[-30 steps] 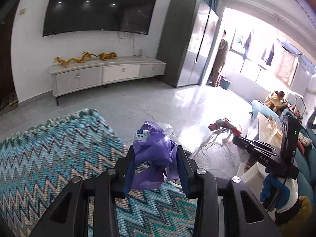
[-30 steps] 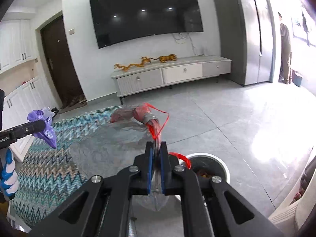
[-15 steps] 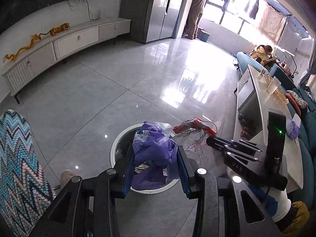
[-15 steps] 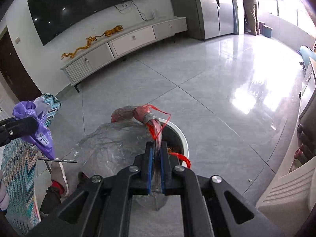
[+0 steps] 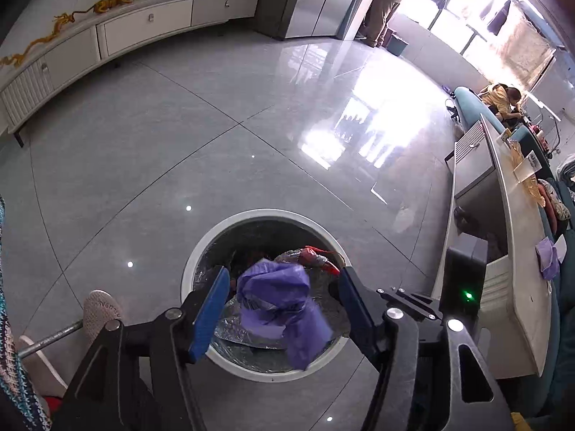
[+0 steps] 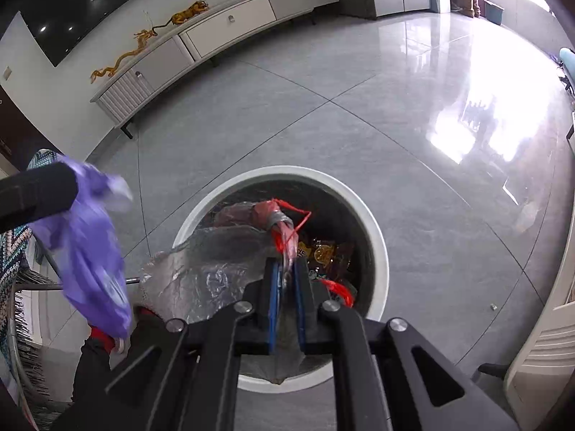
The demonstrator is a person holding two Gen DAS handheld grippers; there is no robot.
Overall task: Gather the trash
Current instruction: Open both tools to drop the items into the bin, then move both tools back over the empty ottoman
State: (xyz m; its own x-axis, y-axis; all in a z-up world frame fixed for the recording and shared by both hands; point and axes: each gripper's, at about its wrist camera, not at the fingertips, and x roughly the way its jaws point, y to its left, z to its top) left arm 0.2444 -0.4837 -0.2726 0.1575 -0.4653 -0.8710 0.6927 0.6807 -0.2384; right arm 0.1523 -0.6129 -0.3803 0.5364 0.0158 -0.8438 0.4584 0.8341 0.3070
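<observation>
Left gripper aimed steeply down over the round white-rimmed bin on the grey floor, jaws spread wide and just been opening, with the purple bag between them but clear of both blue pads, gaps visible on either side; bag blurred, directly above the bin's mouth. From the right wrist view, same purple bag off to the left, hanging below a black finger of the left gripper and outside the bin rim. Right gripper also pointed down at the bin, pads nearly together and clamped on the neck of the clear plastic bag. Crumpled film billowing out to the gripper's left, partly over the rim; red string and a strip of grey tape just ahead of the fingertips, above the opening. Dark liner and orange wrappers inside the bin, beyond the right pad. White shoe on the floor, left of the left gripper. White TV cabinet far ahead along the wall.
</observation>
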